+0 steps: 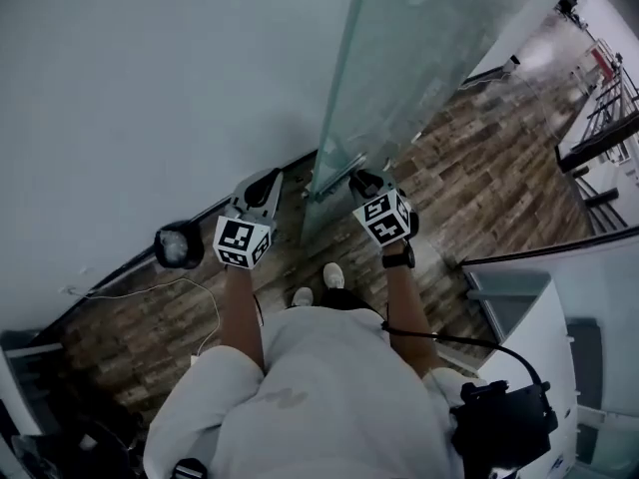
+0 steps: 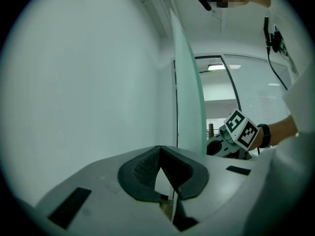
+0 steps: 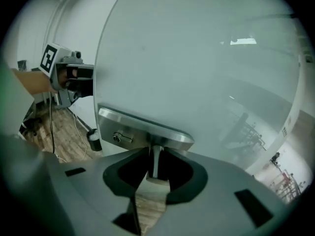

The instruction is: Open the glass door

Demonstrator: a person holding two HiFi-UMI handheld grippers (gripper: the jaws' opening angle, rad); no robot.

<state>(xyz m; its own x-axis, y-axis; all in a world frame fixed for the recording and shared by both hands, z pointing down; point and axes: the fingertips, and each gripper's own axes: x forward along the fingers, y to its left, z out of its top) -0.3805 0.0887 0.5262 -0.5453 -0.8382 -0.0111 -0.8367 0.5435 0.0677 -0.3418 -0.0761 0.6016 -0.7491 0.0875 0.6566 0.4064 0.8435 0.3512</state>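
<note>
The glass door (image 1: 419,58) stands edge-on between my two grippers; a steel lock plate (image 1: 334,175) sits at its lower edge. In the right gripper view the plate (image 3: 142,128) carries a keyhole (image 3: 120,138) and a handle stem (image 3: 155,160). My right gripper (image 3: 153,156) is open, the stem between its jaws with gaps on both sides. It shows right of the door's edge in the head view (image 1: 365,181). My left gripper (image 1: 264,184) hangs left of the door near the white wall, apart from the glass. Its jaws (image 2: 160,149) are shut and hold nothing.
A white wall (image 1: 150,88) runs along the left. A black round object (image 1: 178,244) and a thin cable (image 1: 150,285) lie on the wood floor by the wall. A white cabinet (image 1: 519,312) stands at right, with railings (image 1: 609,118) beyond.
</note>
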